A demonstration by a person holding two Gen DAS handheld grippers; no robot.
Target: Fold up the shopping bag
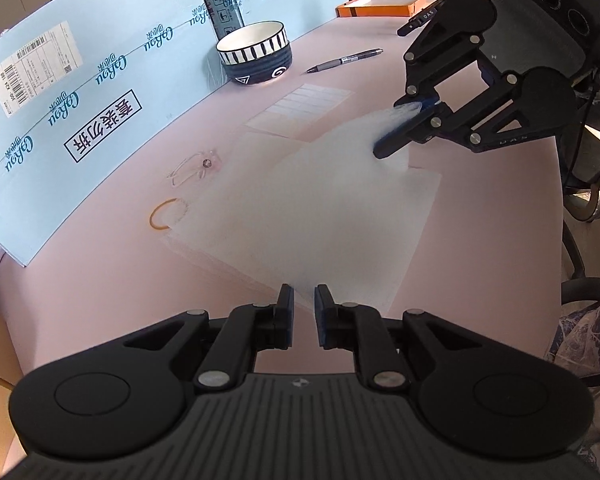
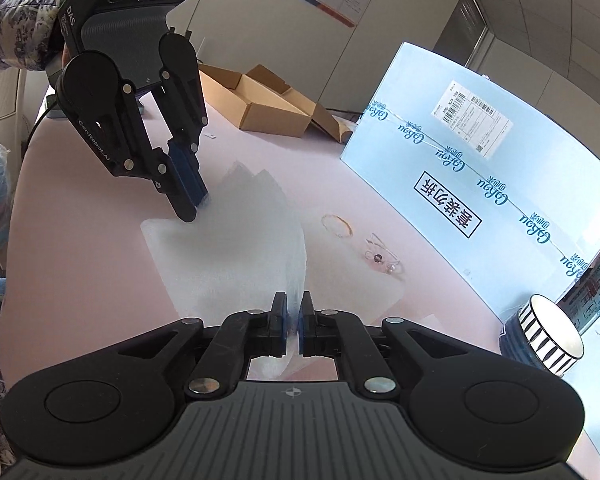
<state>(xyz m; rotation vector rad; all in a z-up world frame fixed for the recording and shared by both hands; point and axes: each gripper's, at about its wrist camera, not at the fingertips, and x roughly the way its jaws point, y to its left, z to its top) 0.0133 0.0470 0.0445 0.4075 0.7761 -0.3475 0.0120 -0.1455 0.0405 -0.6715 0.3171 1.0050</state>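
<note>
Pink tabletop (image 1: 480,240) beneath white, perhaps translucent bag (image 1: 320,216).

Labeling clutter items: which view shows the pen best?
Left wrist view. The pen lies in full there on the pink table, right of the striped bowl, nothing covering it. The right wrist view shows no pen at all; it shows the bowl only at its right edge.
</note>
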